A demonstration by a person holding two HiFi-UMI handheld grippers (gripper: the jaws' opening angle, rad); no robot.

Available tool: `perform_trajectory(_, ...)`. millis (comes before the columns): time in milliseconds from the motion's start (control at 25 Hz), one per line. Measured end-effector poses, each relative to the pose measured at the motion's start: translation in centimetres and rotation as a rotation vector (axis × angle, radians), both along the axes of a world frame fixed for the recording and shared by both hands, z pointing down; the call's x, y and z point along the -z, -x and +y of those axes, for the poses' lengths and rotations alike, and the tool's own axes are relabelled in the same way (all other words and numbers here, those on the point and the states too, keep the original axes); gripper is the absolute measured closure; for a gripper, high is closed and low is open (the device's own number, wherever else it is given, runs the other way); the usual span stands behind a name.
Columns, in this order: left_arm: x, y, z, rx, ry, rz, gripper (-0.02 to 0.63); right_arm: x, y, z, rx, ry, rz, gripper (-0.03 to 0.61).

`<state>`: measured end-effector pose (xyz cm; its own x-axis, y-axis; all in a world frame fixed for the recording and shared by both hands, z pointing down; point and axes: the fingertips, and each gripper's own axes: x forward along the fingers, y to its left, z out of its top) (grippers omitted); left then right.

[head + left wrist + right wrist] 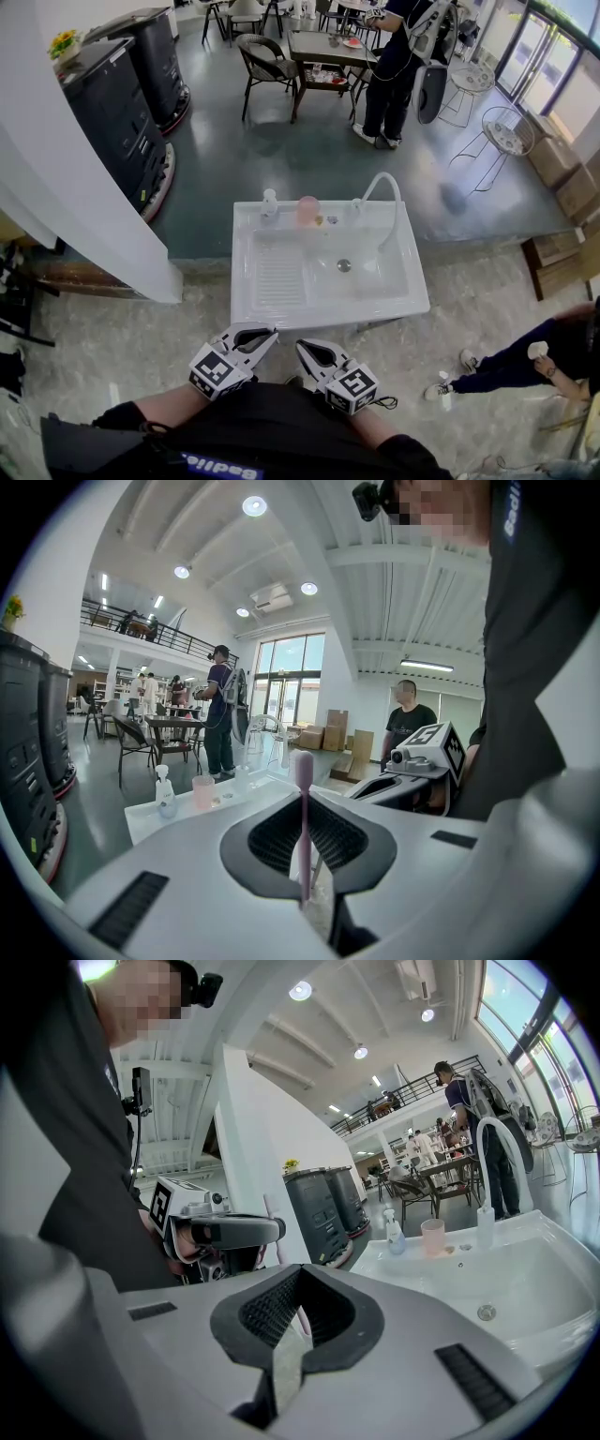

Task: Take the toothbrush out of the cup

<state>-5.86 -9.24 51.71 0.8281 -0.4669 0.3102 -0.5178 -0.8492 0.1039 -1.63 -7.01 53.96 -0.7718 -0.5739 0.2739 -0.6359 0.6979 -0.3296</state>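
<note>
My left gripper (266, 332) (305, 855) is shut on a pink toothbrush (302, 772), which stands upright between its black pads, head up. The right gripper view shows the toothbrush (273, 1234) rising behind the left gripper (246, 1232). The pink cup (307, 210) (203, 791) (432, 1237) stands on the back ledge of the white sink (281, 309), far from both grippers. My right gripper (304, 347) (281, 1354) hovers beside the left one, shut with nothing in it. Both are held in front of the sink's near edge.
A soap bottle (269, 204) and a curved white tap (384, 192) stand on the sink's back ledge. Black machines (122, 103) and a white pillar (66, 187) are at the left. One person stands by the tables (389, 66); another sits at the right (525, 361).
</note>
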Motion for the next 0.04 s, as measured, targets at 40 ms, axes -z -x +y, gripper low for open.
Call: perform_trajectory(40,-0.06,0.0,-0.02,0.001,-0.001,0.0,0.589,-0.1,0.03,0.03,0.002,0.001,-0.003,0.568)
